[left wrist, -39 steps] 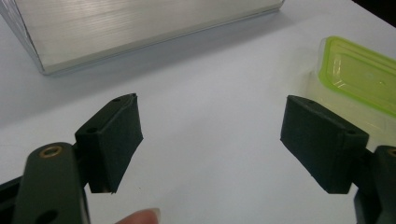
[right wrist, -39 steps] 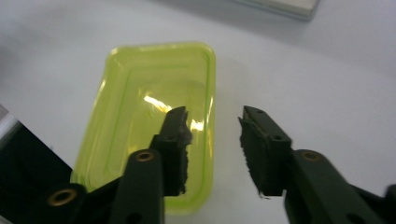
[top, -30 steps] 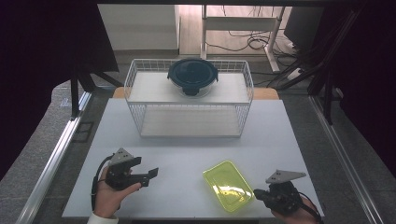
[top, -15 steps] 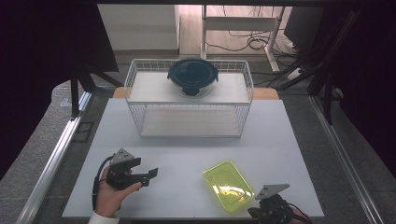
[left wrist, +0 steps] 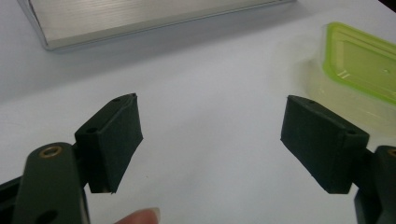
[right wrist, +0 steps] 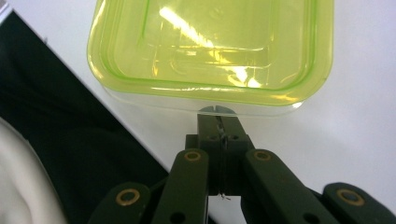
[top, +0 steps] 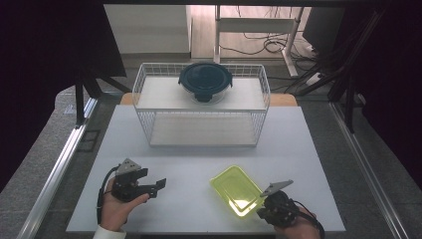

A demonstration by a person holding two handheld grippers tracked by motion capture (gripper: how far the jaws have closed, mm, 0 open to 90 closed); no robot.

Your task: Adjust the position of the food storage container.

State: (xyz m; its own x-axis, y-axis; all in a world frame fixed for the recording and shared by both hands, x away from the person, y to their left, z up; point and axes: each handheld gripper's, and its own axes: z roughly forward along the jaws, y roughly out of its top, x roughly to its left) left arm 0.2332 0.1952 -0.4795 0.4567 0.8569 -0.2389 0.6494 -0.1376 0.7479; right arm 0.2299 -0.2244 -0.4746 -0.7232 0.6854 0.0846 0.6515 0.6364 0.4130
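Nothing lifted yet: right claw (right wrist: 218, 122) closed empty at green container (right wrist: 212, 49) edge (lid on), left claw (left wrist: 212, 140) spread, idle.

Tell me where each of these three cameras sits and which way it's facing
High view: above the near side, facing forward and down on the white table; both hands with the left gripper and right gripper show.
Left gripper view: on that gripper, facing across the table past its open jaws.
Right gripper view: on that gripper, shut jaws at the yellow-green container.
All three share that container.
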